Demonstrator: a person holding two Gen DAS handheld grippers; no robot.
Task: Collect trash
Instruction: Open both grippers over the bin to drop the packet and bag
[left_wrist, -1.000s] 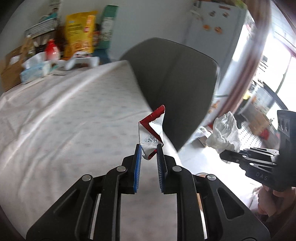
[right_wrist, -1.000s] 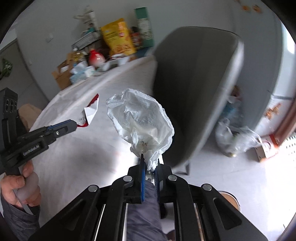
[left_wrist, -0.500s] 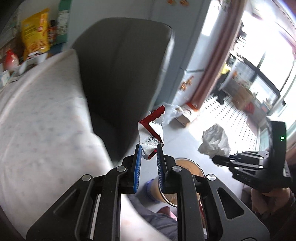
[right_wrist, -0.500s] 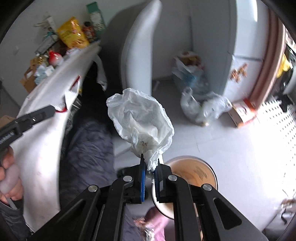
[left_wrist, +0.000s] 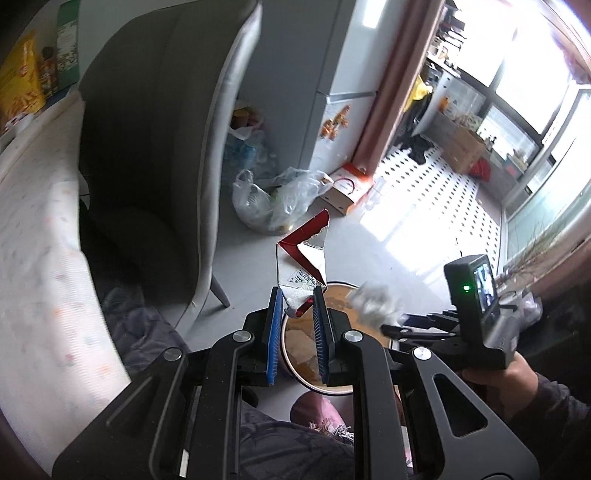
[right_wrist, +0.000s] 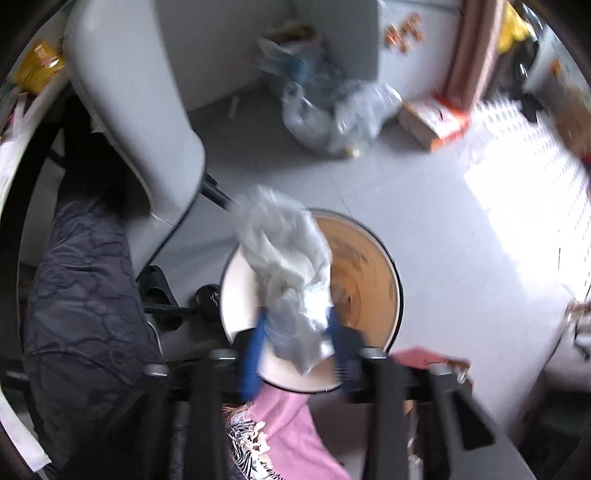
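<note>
Now, on our far left, the bench (left_wrist: 44, 258) with its pale cloth runs along the picture's edge, and a grey chair (left_wrist: 155, 155) stands just beside it. Our left tongs (left_wrist: 297, 306) are clenched on a torn red-and-silver wrapper (left_wrist: 304, 254), which sticks up from between the blue pads over the near rim of the bin (left_wrist: 295, 365). The bin sits on the floor (right_wrist: 461, 258) near the chair's leg. Farther right, our right tongs (right_wrist: 295, 332) are opening; a crumpled white bag (right_wrist: 288, 266) hangs between the parted pads, over the bin's (right_wrist: 388, 258) mouth, blurred. We cannot tell whether the bag touches either pad. Past the bin, clear bags (left_wrist: 273, 199) and a carton (left_wrist: 347, 188) lie on the floor.
</note>
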